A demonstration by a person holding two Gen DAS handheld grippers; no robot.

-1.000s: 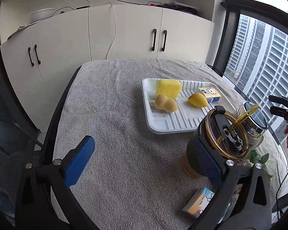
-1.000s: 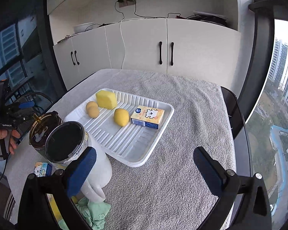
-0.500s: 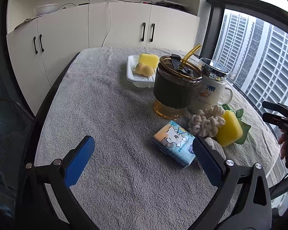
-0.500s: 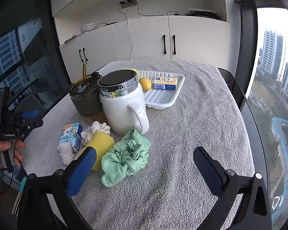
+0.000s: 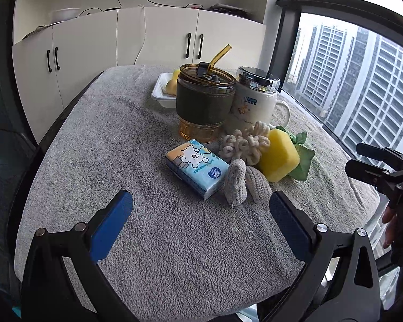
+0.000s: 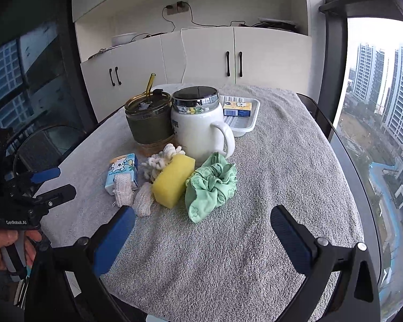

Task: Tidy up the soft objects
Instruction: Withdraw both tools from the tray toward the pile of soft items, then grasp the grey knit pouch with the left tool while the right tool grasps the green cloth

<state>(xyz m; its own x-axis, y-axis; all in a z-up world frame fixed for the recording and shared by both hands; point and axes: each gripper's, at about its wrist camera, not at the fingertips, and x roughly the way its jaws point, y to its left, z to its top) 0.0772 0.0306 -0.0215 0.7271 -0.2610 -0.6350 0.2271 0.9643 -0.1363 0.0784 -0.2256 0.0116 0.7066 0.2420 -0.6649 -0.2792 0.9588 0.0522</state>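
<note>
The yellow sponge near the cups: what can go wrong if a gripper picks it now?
1. The yellow sponge touches the rope knot and green cloth; an open gripper may drag those along.
2. The white mug and straw cup stand right behind; a deep reach might knock them.

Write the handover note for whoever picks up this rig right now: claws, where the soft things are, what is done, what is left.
Left claw: open, empty, above the towel.
Right claw: open, empty, above the towel.
In the white tray behind the mug and tumbler: a tissue pack and yellow sponge pieces, partly hidden.
On the towel, near side: tissue pack, two knitted pieces, cream scrunchie, yellow sponge, green scrunchie.
Left: probably move the near cluster to the tray; nothing is gripped yet.
</note>
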